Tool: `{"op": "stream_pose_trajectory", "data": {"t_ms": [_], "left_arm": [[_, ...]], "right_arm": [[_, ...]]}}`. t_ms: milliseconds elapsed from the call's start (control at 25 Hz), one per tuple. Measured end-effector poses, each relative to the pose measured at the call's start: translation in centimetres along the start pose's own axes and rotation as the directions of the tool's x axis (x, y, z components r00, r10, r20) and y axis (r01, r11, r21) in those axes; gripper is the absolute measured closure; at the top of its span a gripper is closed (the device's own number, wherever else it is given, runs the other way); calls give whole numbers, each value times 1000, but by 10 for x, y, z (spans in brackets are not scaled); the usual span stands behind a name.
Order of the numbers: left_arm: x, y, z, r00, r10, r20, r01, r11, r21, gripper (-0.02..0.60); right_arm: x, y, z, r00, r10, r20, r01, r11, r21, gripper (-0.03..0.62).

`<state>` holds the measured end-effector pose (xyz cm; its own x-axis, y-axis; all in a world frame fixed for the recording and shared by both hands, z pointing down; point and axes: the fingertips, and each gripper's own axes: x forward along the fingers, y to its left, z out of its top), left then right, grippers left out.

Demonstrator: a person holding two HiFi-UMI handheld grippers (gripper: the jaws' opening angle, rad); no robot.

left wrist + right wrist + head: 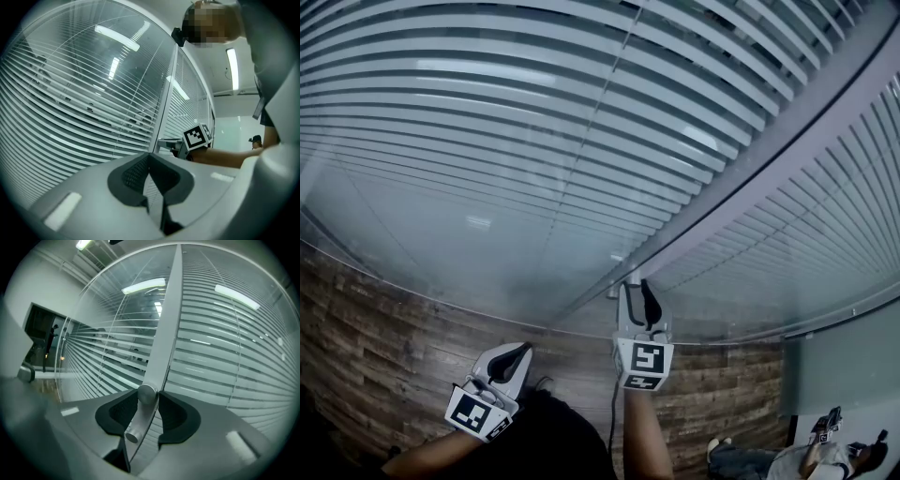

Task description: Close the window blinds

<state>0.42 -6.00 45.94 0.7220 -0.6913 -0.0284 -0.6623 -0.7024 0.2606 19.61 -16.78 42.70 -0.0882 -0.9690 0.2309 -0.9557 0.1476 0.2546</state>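
The right gripper (149, 398) is closed on a small round metal knob (146, 393). One dark pad sits against each side of it, and the jaws stand fairly wide because of the knob's girth. A short metal stub runs from the knob back toward the camera, between the jaws. In the head view this gripper (636, 289) reaches forward at the end of a bare forearm, with its tips right at the foot of the pale mullion (750, 164) and its marker cube facing the camera.

The left gripper (150, 157) holds nothing. Its two tips meet, and only the slats show through the narrow wedge behind them. In the head view it (521, 351) hangs lower and to the left, well short of the glass and apart from the right gripper. Its own view catches the other gripper's marker cube beside the mullion.

The blinds (487, 112) fill the window on both sides of the mullion as long horizontal white slats behind glass (441, 234). Dark gaps show between the slats — they aren't lying flat against each other. The lowest band of the left pane looks hazy, and I can't make out any slats there.

Below the window is a dark wood-plank floor (375, 356). A second person (825, 455) is low in the right corner of the head view — too small to say more.
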Motion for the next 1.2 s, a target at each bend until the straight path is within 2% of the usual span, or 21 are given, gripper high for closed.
{"op": "stream_pose_trajectory", "data": {"t_ms": [280, 440, 520, 560, 640, 720, 800, 840, 920, 1000, 1200], "left_arm": [[-1, 3, -2, 1000, 14, -17, -14, 1000, -11, 583], [-2, 3, -3, 1000, 18, -20, -18, 1000, -8, 583], [-3, 4, -4, 1000, 15, -20, -15, 1000, 4, 583], [-3, 4, -4, 1000, 17, -20, -17, 1000, 4, 583], [-2, 4, -4, 999, 23, -24, -23, 1000, -6, 583], [-2, 4, -5, 999, 26, -28, -27, 1000, -12, 583], [-3, 4, -5, 999, 28, -28, -29, 999, -17, 583], [-3, 4, -6, 999, 28, -27, -28, 999, -18, 583], [-3, 4, -5, 999, 28, -26, -28, 999, -18, 583], [-3, 5, -4, 999, 28, -25, -28, 999, -16, 583], [-3, 4, -5, 999, 27, -32, -28, 999, -23, 583]], "right_arm": [[1, 1, 0, 999, -43, -24, 37, 980, -195, 451], [1, 1, -4, 993, -114, -42, 91, 925, -368, 457], [1, 1, -5, 990, -137, -41, 108, 905, -412, 462], [1, 1, -6, 990, -137, -39, 109, 906, -408, 462], [2, 0, -6, 992, -121, -37, 100, 928, -360, 459], [2, 1, -5, 994, -99, -35, 86, 960, -268, 455], [-2, 2, -5, 997, -71, -24, 68, 993, -92, 456], [-4, 2, -5, 998, -59, -11, 59, 998, 14, 456], [-7, -1, -6, 999, -50, 16, 47, 982, 185, 447], [-8, -2, -4, 998, -46, 40, 33, 961, 275, 442], [-7, -3, 7, 995, -61, 80, 31, 943, 330, 450]]}}
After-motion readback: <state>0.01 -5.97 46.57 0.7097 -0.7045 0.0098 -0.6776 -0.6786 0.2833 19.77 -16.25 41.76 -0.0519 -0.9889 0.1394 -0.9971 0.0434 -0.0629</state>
